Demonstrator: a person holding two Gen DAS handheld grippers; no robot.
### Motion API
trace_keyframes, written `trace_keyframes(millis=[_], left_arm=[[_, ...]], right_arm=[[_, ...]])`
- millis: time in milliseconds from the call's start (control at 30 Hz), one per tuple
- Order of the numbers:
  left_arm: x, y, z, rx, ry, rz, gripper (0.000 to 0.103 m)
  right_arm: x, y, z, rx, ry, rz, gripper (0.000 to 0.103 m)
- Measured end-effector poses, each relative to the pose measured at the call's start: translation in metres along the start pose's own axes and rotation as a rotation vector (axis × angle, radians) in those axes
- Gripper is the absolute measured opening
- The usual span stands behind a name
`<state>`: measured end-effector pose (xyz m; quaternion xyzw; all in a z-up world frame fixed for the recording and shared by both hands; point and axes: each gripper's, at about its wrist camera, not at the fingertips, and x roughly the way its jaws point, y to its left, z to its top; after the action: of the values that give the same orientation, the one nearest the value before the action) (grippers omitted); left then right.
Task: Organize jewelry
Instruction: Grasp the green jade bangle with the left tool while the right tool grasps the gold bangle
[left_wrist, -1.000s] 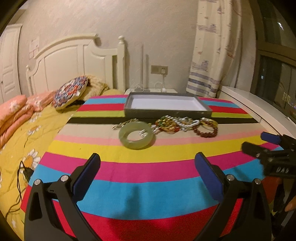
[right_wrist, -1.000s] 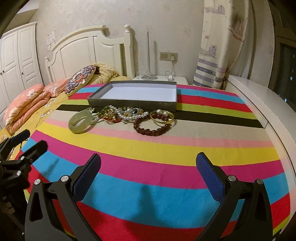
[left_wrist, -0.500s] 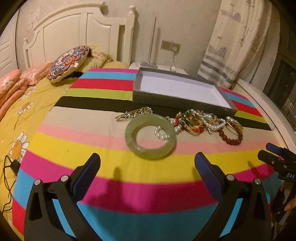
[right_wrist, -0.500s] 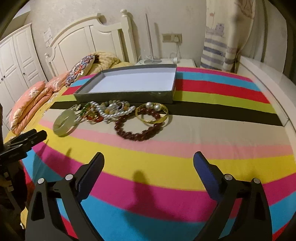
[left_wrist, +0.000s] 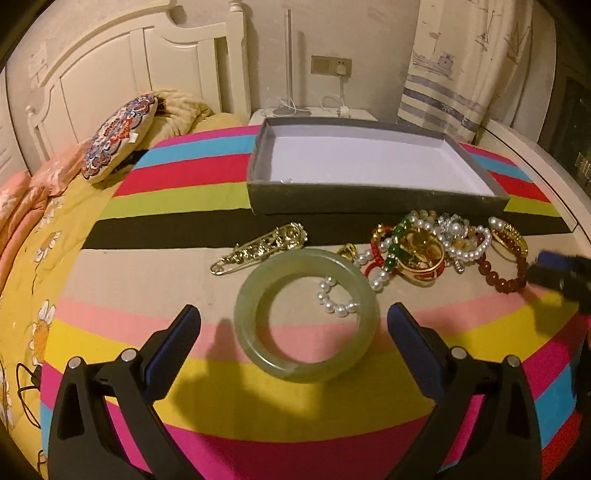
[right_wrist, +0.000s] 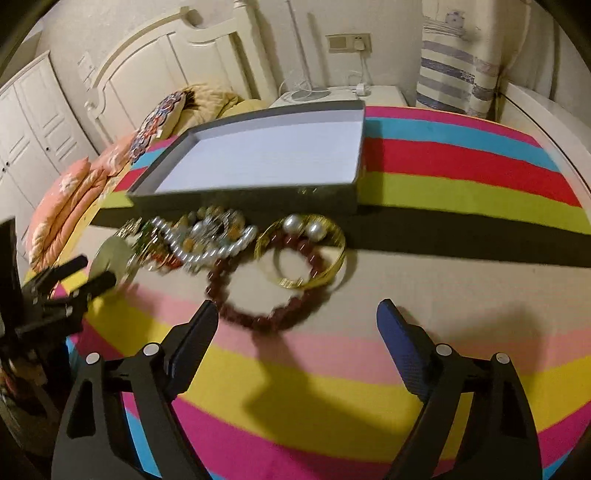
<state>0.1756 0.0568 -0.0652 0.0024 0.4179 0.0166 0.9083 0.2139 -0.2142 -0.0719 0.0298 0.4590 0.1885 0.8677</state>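
Observation:
A pale green jade bangle (left_wrist: 306, 315) lies on the striped cloth, just ahead of my open, empty left gripper (left_wrist: 293, 339). A gold brooch (left_wrist: 266, 245) lies behind it. A heap of pearl strands and gold pieces (left_wrist: 428, 243) lies to its right. In the right wrist view a dark red bead bracelet (right_wrist: 266, 295) and a gold bangle with two pearls (right_wrist: 303, 251) lie just ahead of my open, empty right gripper (right_wrist: 297, 332). A shallow grey box (left_wrist: 369, 199) with a white floor stands behind the jewelry, also in the right wrist view (right_wrist: 258, 195).
The striped cloth (left_wrist: 147, 280) covers a bed. A patterned cushion (left_wrist: 118, 136) and pink bedding (right_wrist: 62, 206) lie at the left by the white headboard. A nightstand (left_wrist: 314, 112) and a curtain (left_wrist: 461, 74) stand behind the box.
Both grippers have moved forward toward the jewelry, which now looms larger. The left one has closed in on the jade bangle, the right one on the red bead bracelet. Both stay open.

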Motion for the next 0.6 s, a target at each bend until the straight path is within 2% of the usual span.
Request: trace_keyframes(millis=[100,133,367,467,600], left_arm=[[0.007,0.001,0.002,-0.006,0.016,-0.042,0.089],[0.010,0.001,0.002,-0.008,0.029,-0.050,0.079],[0.015,0.000,0.001,-0.002,0.034,-0.065,0.078],[0.015,0.000,0.000,-0.009,0.032,-0.073,0.078],[0.015,0.000,0.000,-0.009,0.031,-0.073,0.078]], right_arm=[[0.007,-0.002,0.007,-0.006,0.014,-0.015,0.083],[0.010,-0.001,0.011,-0.017,0.014,-0.026,0.082],[0.024,0.008,0.025,-0.088,0.028,-0.049,0.076],[0.025,0.017,0.022,-0.147,0.015,-0.095,0.058],[0.020,0.018,0.017,-0.163,-0.007,-0.072,0.058]])
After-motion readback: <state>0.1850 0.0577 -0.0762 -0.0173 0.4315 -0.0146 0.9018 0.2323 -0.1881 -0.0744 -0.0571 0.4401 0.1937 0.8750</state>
